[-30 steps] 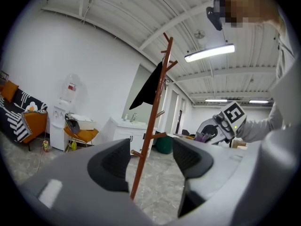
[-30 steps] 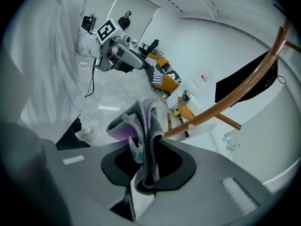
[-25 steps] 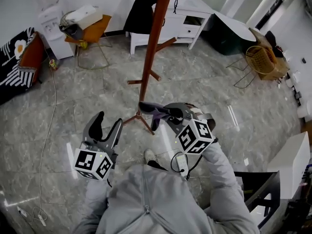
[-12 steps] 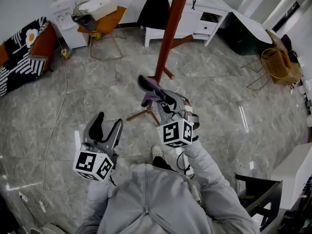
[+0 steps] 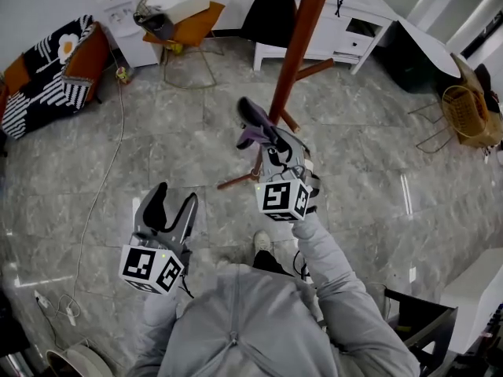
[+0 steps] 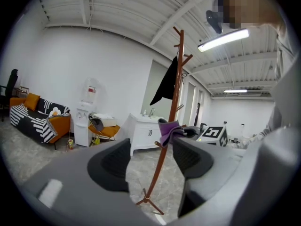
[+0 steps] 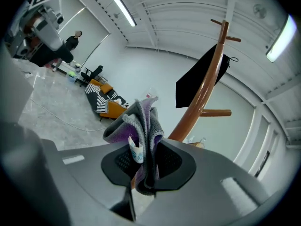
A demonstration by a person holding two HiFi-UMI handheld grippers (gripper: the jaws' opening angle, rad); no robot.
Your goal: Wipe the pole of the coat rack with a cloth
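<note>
While the right gripper (image 5: 266, 136) clamps a purple-grey cloth (image 5: 251, 120) just left of the coat rack pole (image 5: 297, 53), the left gripper (image 5: 167, 204) hangs nearer — jaws apart, empty.

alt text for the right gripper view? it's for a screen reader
The right gripper is shut on a bunched grey-and-purple cloth, with the brown coat rack pole rising behind it. A black garment hangs from the rack, and a striped sofa sits in the distance at left.
</note>
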